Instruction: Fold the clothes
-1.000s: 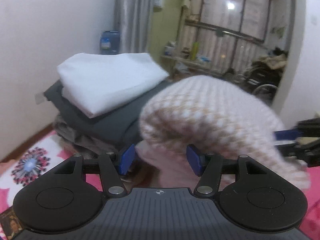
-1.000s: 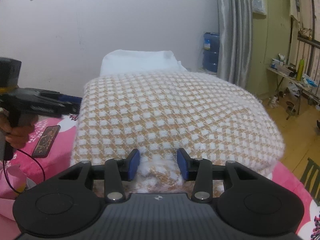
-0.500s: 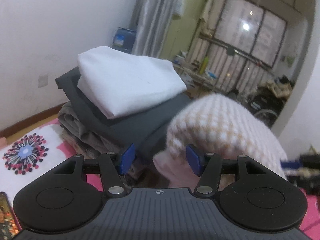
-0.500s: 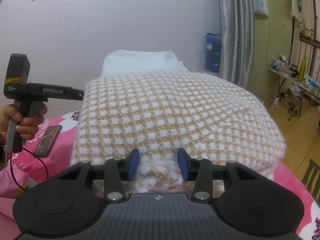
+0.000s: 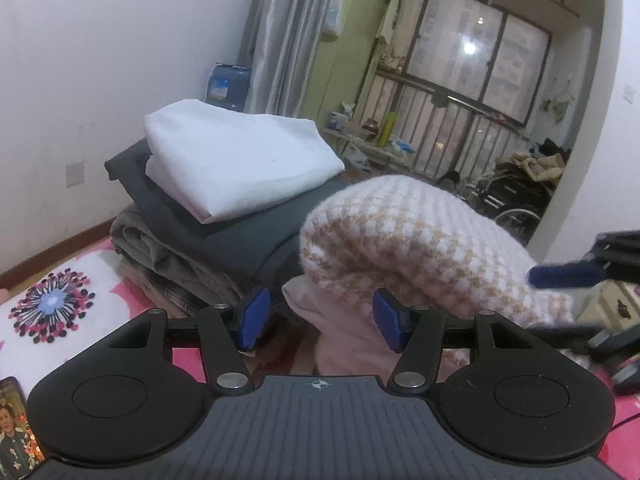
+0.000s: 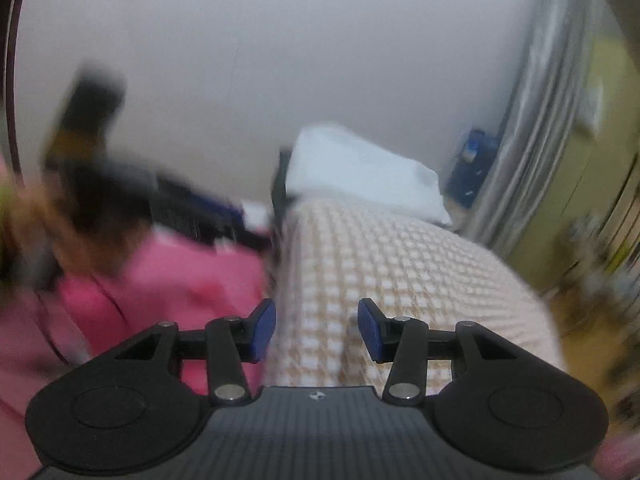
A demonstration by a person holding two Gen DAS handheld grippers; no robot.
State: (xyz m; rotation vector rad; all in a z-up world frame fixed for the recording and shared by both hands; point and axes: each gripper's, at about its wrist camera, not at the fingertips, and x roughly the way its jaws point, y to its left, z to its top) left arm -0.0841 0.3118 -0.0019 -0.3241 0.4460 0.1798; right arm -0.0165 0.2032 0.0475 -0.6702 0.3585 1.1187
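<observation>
Right gripper [image 6: 316,330] jaws just eased wider, off the folded checked knit [image 6: 400,280] at lower centre of frame; nothing held. Left gripper [image 5: 320,318] half open, empty, withdrawn leftward. Fold looks finished; stacking next.

A lived-in home bedroom: a bed with a pink flowered cover [image 5: 60,300] carries a stack of folded clothes [image 5: 224,200] against a white wall. A grey curtain [image 5: 280,36] opens onto a green-walled side room with a barred window [image 5: 476,64], cluttered shelves and a wheelchair [image 5: 508,200]. A water jug [image 5: 228,86] stands in the corner.
</observation>
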